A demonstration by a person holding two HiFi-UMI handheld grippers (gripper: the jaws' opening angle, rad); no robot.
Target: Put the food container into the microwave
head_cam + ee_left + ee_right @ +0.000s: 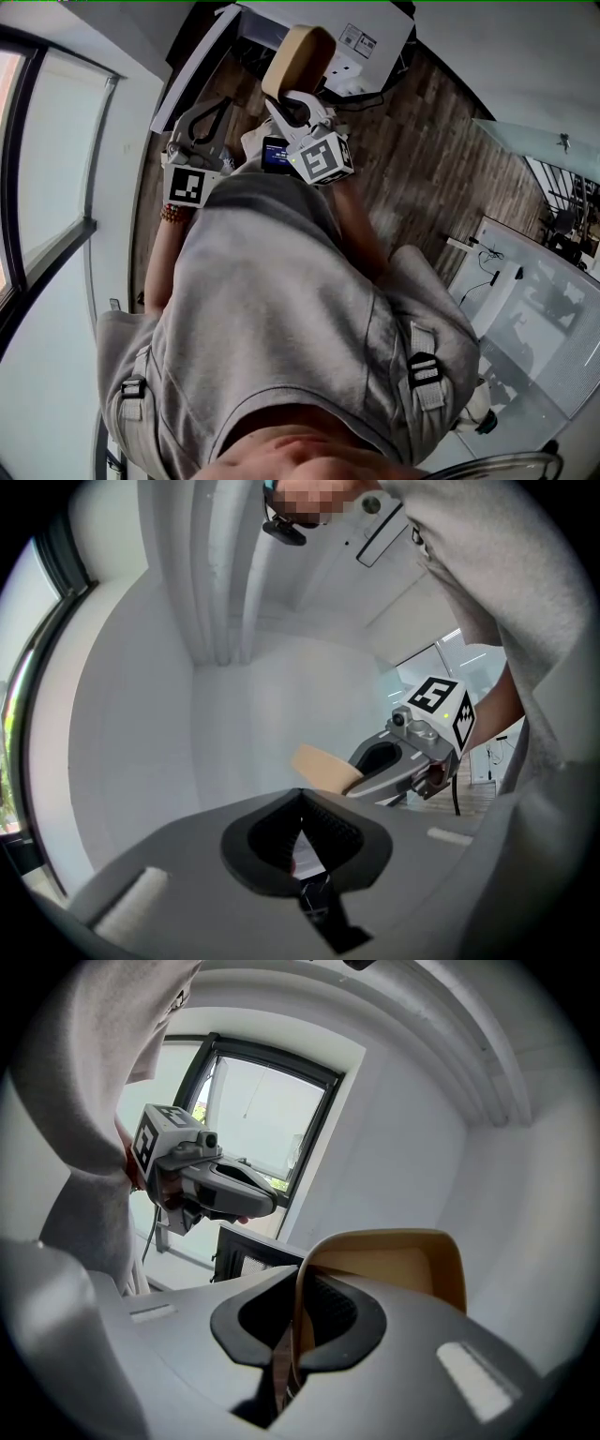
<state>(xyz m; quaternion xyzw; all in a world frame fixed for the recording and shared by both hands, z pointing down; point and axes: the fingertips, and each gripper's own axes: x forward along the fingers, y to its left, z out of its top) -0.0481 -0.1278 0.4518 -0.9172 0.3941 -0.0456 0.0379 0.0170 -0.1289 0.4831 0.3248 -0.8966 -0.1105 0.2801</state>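
The food container (298,52) is a tan, open-topped tub. My right gripper (286,94) is shut on its rim, and the tub's wall stands between the jaws in the right gripper view (394,1265). From the left gripper view the tub (323,766) shows at the tip of the right gripper (354,782), in front of a white wall. My left gripper (217,105) is to the left of the tub, shut, with nothing in it. Its tips (272,1206) are apart from the tub. A dark box with a meshed front (246,1252), perhaps the microwave, sits below the window.
A white unit with a printed label (370,33) stands at the top of the head view, over a wood floor (422,169). A large window (258,1115) lies past the left gripper. My grey shirt (281,309) fills the lower head view.
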